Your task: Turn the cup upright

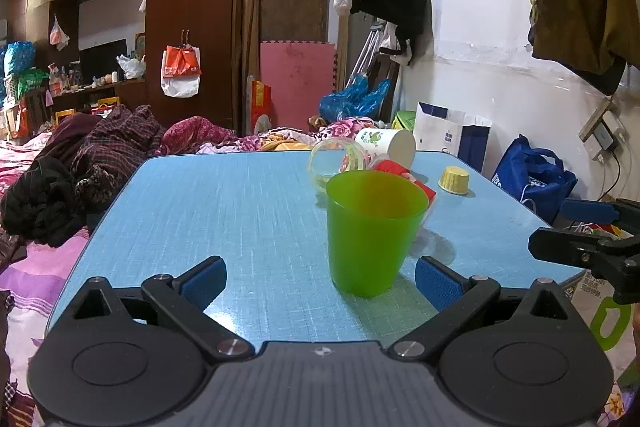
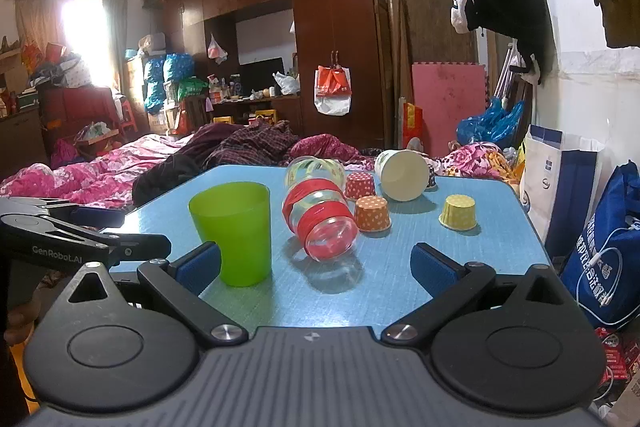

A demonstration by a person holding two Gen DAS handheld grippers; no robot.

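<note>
Already upright, the green cup stands on the blue table, mouth up, translucent plastic, wider at the rim than at the base. It sits near the table's front edge, with a clear jar banded in red lying on its side just behind and to its right. From the left wrist view the cup covers most of that jar, so only a red patch and a clear rim show past it.

Left gripper has its fingers spread wide with nothing between them; the cup stands just ahead of the gap, nearer the right finger, apart from both pads. Right gripper is likewise spread wide and holds nothing, the cup just by its left finger; whether they touch I cannot tell.

Behind the jar lie a white paper cup on its side and three small cupcake liners: red, orange, yellow. The paper cup's print is too small to read.
</note>
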